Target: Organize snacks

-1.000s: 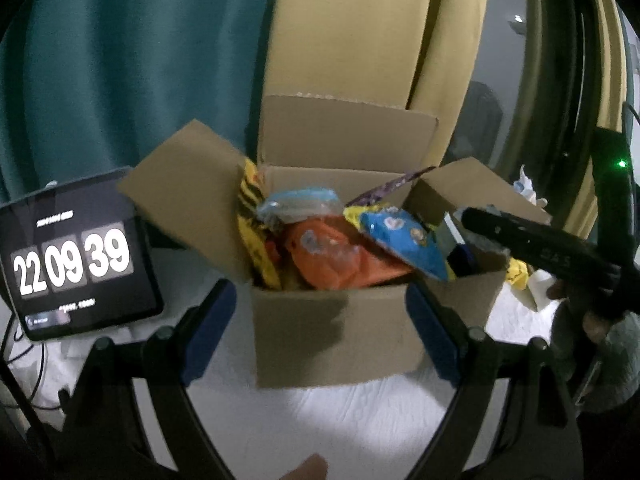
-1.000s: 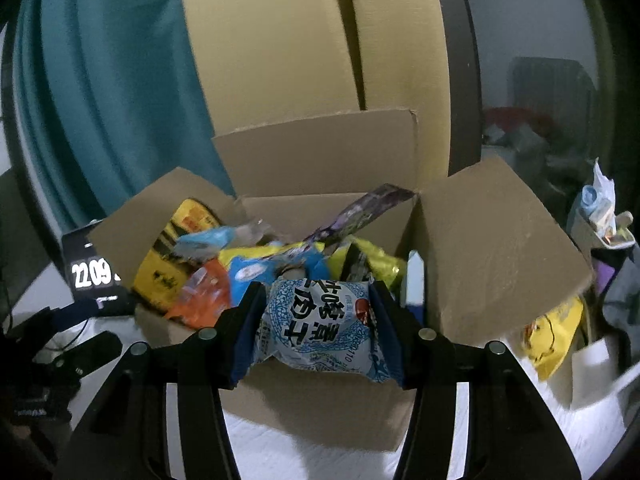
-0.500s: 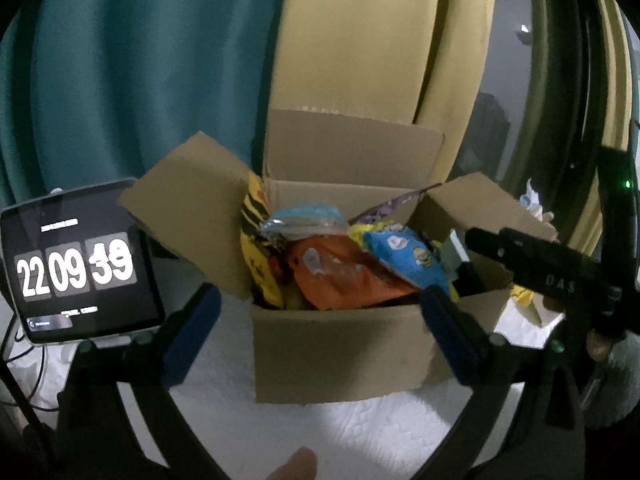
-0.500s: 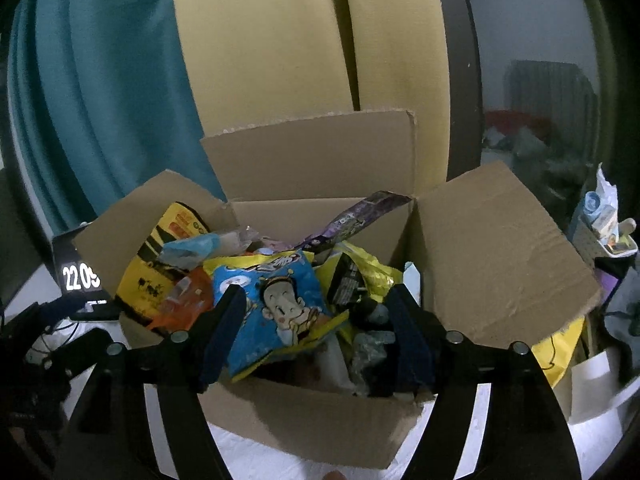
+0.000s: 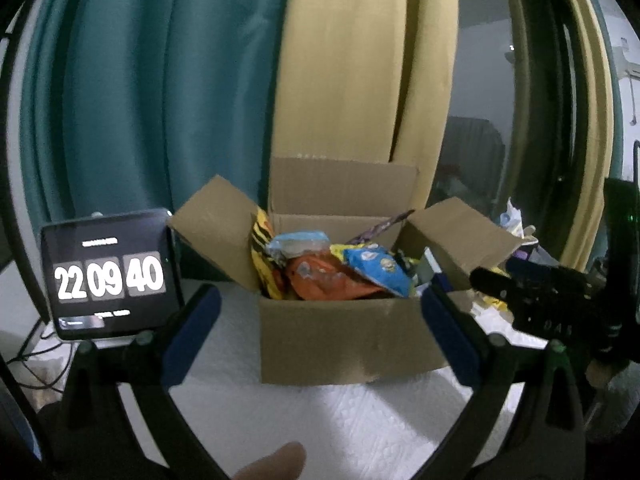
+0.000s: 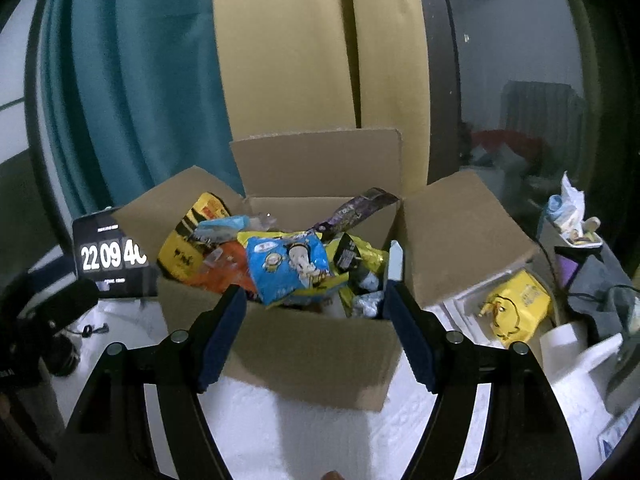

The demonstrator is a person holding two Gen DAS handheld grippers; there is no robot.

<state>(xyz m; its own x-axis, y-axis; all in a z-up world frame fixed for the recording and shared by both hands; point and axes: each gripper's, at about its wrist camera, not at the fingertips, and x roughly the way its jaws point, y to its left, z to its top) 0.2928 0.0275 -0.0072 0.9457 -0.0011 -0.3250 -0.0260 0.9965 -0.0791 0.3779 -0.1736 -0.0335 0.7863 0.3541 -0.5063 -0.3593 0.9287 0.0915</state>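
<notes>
Dim room, teal and yellow curtains behind, white textured tabletop (image 5: 320, 420) in front.

Left wrist view: the cardboard box (image 5: 340, 336) is seen open, all flaps up, packed with snack bags. An orange packet (image 5: 324, 280) and a blue cartoon packet (image 5: 376, 268) are stacked on top, with a yellow-and-black bag (image 5: 262, 256) wedged against the left wall. The left gripper (image 5: 320, 324) is spread wide with nothing between the pads, framing the box front without touching it. Compared with 1 second ago the box looks smaller and the pads sit further apart, so the gripper is read as backed off and opened. A tablet clock (image 5: 110, 276) stands left of the box, now showing 22:09:40. The right gripper is visible at the right edge as a dark body.

Right wrist view: the right gripper (image 6: 316, 336) is held moderately wide and empty, pads just short of the box rim. 1 second ago a white-and-blue packet was clamped in it; that packet is no longer held and is judged dropped into the box, though it cannot be picked out clearly in the pile. 1 yellow bag (image 6: 516, 312) is left outside, right of the box, among clutter.

Judgement: 1 more snack is stowed, both tools are free, and the yellow bag is the probable next pick.
</notes>
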